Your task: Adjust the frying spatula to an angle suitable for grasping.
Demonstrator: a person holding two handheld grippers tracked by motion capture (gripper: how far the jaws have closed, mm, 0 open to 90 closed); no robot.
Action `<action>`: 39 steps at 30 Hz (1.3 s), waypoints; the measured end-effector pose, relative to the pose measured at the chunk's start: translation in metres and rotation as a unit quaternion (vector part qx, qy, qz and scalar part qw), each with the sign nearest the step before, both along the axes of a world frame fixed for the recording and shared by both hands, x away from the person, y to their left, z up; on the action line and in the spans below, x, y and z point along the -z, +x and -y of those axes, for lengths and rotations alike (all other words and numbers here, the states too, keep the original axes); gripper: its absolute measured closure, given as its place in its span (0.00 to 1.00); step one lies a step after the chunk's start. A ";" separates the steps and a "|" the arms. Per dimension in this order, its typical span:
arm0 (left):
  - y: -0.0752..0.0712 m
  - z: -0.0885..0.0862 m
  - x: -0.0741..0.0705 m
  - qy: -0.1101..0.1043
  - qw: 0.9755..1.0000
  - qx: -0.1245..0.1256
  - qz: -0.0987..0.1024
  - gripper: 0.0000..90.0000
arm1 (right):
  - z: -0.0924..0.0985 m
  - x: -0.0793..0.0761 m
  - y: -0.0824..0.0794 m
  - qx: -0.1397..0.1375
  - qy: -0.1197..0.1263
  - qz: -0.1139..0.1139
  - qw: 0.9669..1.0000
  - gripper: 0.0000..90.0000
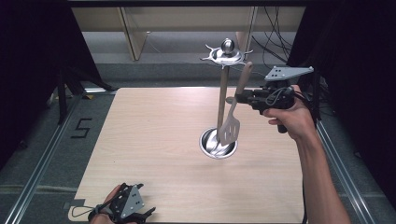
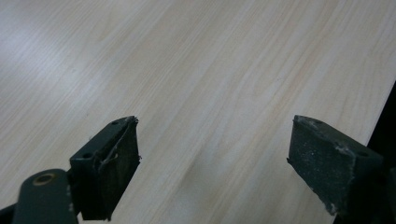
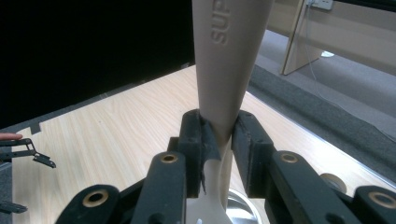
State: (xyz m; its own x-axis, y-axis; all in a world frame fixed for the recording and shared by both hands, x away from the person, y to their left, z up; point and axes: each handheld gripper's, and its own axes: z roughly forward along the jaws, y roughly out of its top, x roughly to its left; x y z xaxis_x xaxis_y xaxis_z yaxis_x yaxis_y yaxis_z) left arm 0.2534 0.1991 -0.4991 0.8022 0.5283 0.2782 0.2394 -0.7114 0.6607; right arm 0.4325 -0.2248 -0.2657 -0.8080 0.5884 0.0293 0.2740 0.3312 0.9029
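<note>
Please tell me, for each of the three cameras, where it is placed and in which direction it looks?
High view: above the person's side, looking forward and down on the table; both forearms, the left gripper and the right gripper show.
Left gripper view: on the left gripper, facing bare tabletop between its open jaws.
Right gripper view: on the right gripper, looking along jaws clamped on the spatula.
Shared: the high and right gripper views both show the spatula and the stand's metal base.
</note>
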 end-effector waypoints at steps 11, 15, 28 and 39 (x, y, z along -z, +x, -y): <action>0.000 0.000 0.000 -0.001 1.000 -0.001 0.002 0.17 | 0.002 0.002 0.002 0.001 0.009 0.007 1.000 0.82; 0.000 0.000 0.000 -0.002 1.000 -0.002 0.001 0.17 | 0.004 0.003 0.000 0.006 0.010 0.003 1.000 0.82; 0.000 0.000 0.001 0.000 1.000 -0.003 0.006 0.17 | 0.008 0.005 -0.001 0.012 0.019 -0.008 1.000 0.80; 0.000 0.000 0.001 0.000 1.000 -0.004 0.006 0.17 | 0.011 0.003 -0.004 0.024 0.021 -0.004 0.999 0.70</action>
State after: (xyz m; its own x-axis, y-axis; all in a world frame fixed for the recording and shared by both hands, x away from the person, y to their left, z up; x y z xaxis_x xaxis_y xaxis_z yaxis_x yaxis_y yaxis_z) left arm 0.2535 0.1991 -0.4997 0.7948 0.5344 0.2875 0.2365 -0.7091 0.6643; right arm 0.4281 -0.2355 -0.2691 -0.7790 0.6241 0.0605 0.2956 0.2803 0.9133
